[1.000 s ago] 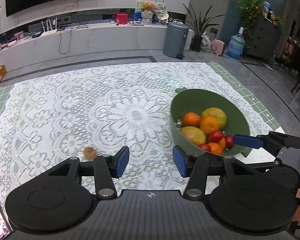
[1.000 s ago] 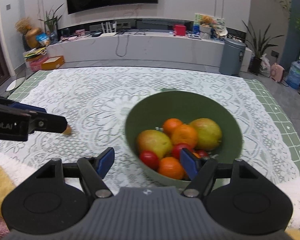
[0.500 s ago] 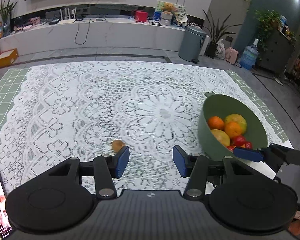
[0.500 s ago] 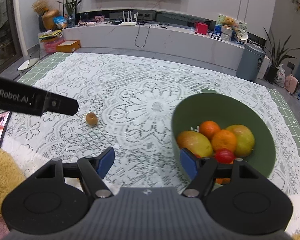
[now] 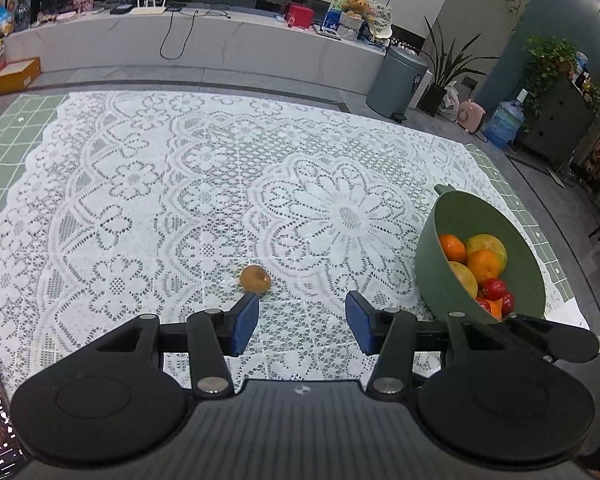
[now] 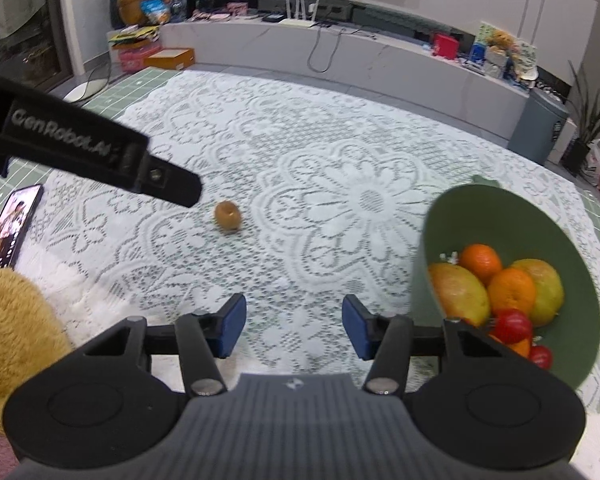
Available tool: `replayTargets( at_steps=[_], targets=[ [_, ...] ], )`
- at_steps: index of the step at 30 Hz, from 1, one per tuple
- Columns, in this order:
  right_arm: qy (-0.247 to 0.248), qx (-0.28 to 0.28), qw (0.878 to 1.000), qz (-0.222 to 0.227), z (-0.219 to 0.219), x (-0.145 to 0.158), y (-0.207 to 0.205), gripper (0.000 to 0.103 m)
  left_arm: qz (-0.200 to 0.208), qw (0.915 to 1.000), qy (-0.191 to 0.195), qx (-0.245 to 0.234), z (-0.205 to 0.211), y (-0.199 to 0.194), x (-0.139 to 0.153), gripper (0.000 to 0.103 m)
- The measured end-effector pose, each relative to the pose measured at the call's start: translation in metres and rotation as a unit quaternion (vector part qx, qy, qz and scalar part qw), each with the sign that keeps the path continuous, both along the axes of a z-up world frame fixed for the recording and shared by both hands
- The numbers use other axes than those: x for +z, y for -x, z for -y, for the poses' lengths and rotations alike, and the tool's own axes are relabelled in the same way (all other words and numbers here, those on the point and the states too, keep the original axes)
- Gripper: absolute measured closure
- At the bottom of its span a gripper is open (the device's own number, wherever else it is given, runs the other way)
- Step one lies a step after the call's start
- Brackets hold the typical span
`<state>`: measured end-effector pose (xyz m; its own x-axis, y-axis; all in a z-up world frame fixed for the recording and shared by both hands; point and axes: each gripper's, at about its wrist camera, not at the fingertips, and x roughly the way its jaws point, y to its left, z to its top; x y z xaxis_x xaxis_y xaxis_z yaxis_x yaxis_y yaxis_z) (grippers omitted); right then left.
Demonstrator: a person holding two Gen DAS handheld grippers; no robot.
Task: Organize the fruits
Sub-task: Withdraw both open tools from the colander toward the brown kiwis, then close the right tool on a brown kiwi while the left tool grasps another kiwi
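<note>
— Left wrist view: where is the loose fruit?
— A small brown fruit [image 5: 255,278] lies on the lace tablecloth [image 5: 140,200], at eleven o'clock off the left gripper [image 5: 302,328], whose jaws stand apart, empty.
— And the right gripper [image 6: 294,330]?
— Closing on nothing; green bowl [image 6: 500,216] of oranges and mangoes at three o'clock. "GenRobot.AI" marks the left gripper's finger.

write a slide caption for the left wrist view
Open left gripper nears a small brown fruit on white lace tablecloth.

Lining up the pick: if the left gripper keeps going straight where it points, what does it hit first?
Probably the lace tablecloth; the left gripper is open and the small brown fruit sits just left of that line.
</note>
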<state>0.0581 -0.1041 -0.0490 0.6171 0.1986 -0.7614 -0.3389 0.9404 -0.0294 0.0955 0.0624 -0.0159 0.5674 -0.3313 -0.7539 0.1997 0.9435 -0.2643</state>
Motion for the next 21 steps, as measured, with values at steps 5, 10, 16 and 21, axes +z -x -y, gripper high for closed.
replayTargets(
  at_steps=[5,10,16,21],
  targets=[
    [0.003,0.017,1.0,-0.013,-0.012,-0.007,-0.004,0.063,-0.014,0.9998,0.01,-0.004,-0.002,-0.005,-0.008,0.044],
    [0.004,0.03,0.999,-0.03,-0.019,-0.016,-0.006,0.069,-0.025,0.9995,0.016,-0.003,-0.005,-0.011,-0.015,0.045],
    [-0.003,0.045,0.998,-0.05,-0.024,-0.026,-0.009,0.069,-0.034,0.9992,0.018,-0.002,-0.006,-0.016,-0.021,0.046],
    [-0.018,0.064,0.995,-0.069,-0.033,-0.032,-0.008,0.069,-0.04,0.999,0.018,0.0,-0.007,-0.019,-0.025,0.046]
  ],
)
